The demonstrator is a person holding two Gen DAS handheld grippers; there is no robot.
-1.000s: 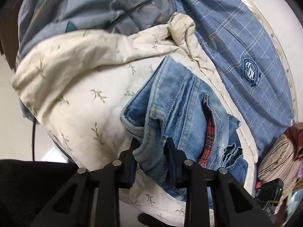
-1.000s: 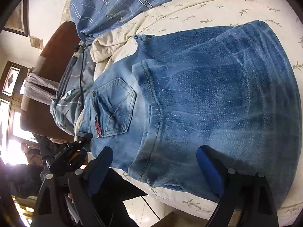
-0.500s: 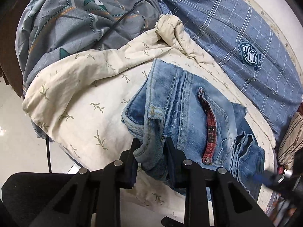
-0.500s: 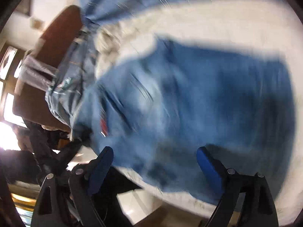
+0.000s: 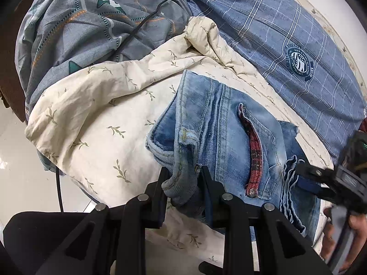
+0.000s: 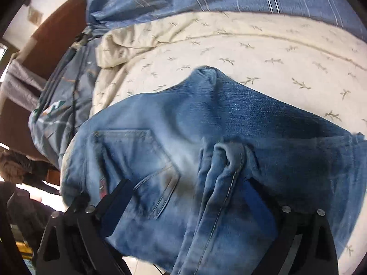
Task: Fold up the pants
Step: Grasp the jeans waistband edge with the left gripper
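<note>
the left gripper (image 5: 183, 181) pinches the waistband of the jeans (image 5: 220, 133) to anchor them on the cream bedsheet (image 5: 103, 119); beside the jeans' folded hems, the right gripper (image 6: 190, 197) is opening, fingers spread wide.

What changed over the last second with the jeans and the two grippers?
The right gripper has come into the left wrist view at the right edge, beside the folded denim layers; its jaws are opening, with a ridge of the jeans bunched up between them but not clamped. The left gripper stays shut on the waistband corner. The cream leaf-print sheet and the blue plaid cover lie as before.
</note>
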